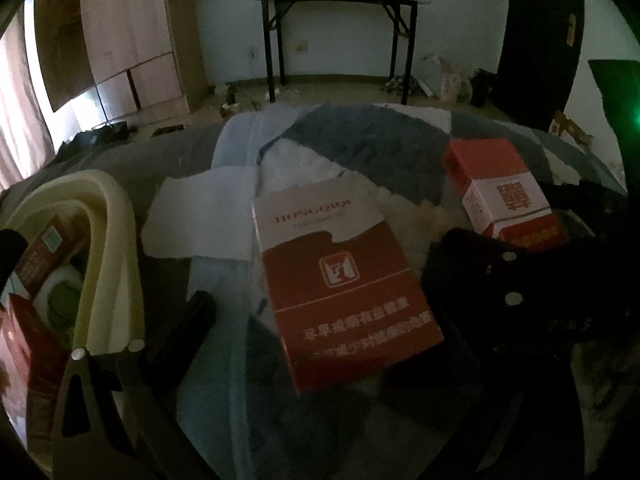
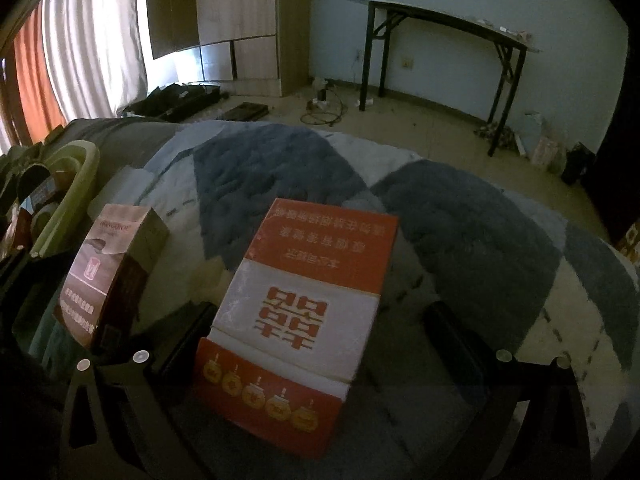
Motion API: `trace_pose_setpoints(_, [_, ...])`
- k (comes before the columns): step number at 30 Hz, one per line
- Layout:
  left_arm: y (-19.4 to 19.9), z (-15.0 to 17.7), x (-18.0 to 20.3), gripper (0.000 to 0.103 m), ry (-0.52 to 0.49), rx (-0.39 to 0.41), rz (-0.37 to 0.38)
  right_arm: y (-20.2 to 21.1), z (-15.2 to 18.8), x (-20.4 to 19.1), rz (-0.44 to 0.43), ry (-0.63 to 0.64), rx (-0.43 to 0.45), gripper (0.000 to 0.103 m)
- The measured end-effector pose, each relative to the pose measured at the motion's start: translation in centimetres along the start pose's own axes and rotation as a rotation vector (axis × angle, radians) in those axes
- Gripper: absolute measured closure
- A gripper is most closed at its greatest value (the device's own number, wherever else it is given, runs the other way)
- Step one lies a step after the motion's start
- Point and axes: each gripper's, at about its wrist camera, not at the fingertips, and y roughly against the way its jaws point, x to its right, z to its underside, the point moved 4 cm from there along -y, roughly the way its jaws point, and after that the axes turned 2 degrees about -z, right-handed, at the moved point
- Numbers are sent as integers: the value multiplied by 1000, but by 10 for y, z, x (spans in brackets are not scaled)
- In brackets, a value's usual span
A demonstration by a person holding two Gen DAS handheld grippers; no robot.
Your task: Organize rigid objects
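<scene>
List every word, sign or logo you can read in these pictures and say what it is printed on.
"HONGQIQU": white top of the red and white cardboard cigarette box between the left gripper fingers.
White square logo: its red face; the white Chinese lines below are too blurred.
Red "囍" sign: white band of the red and white double-happiness box between the right gripper fingers.
Chinese lines on its red end, upside down: blurred.
Boxes in the pale green plastic basket: unreadable.
</scene>
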Motion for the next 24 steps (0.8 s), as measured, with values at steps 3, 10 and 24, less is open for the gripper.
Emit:
trace_pose_setpoints(3, [1, 1, 1, 0, -2, 3, -4, 5, 2, 2, 9, 4, 4, 0])
trace_pose_setpoints(10, [1, 1, 1, 0, -2, 2, -5, 11, 2, 3, 13, 7, 4, 0])
trace_pose_setpoints(24, [-1, 0, 1, 0, -3, 1, -6, 12, 2, 4, 17, 9, 3, 0])
